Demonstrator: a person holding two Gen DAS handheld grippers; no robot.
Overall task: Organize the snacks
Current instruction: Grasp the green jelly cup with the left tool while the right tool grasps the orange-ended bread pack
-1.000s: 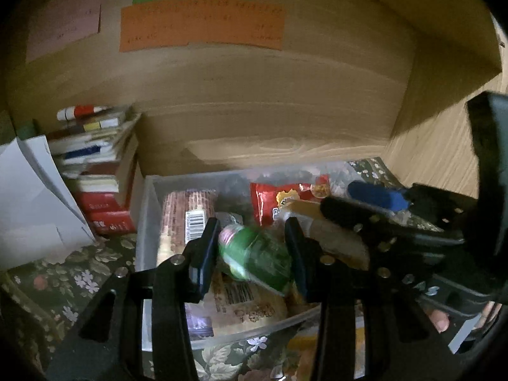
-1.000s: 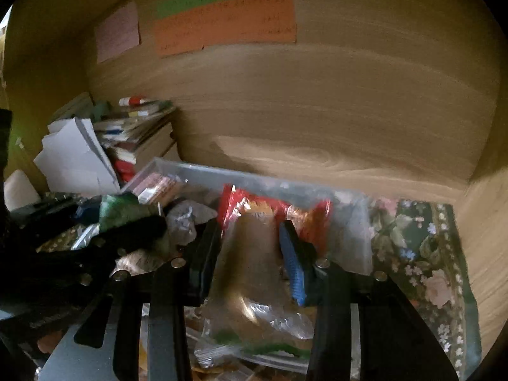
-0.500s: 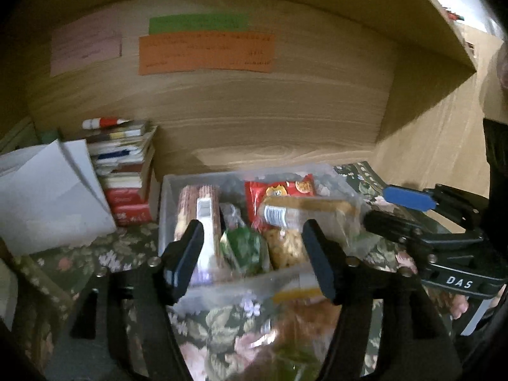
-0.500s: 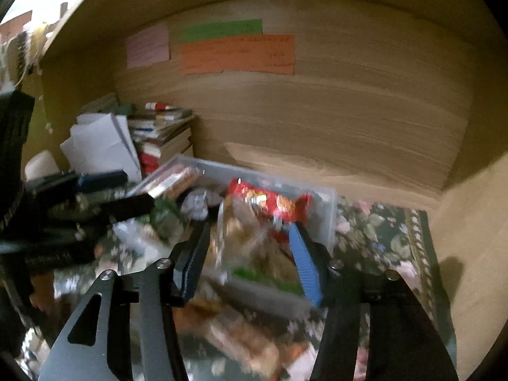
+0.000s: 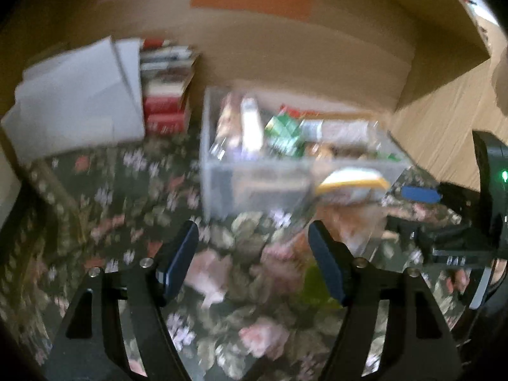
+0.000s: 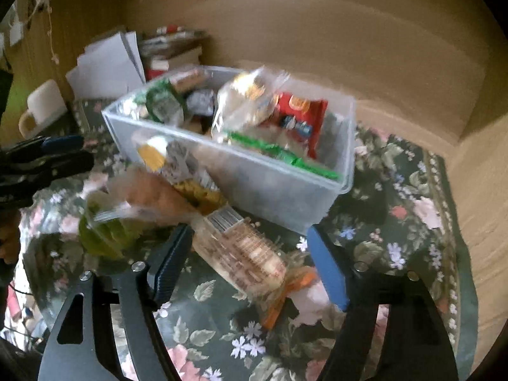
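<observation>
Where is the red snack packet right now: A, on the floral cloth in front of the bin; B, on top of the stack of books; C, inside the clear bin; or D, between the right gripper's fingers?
C: in the right wrist view the red packet stands inside the clear bin, behind its front wall and among other snacks, away from the right gripper, whose jaws are opening.
</observation>
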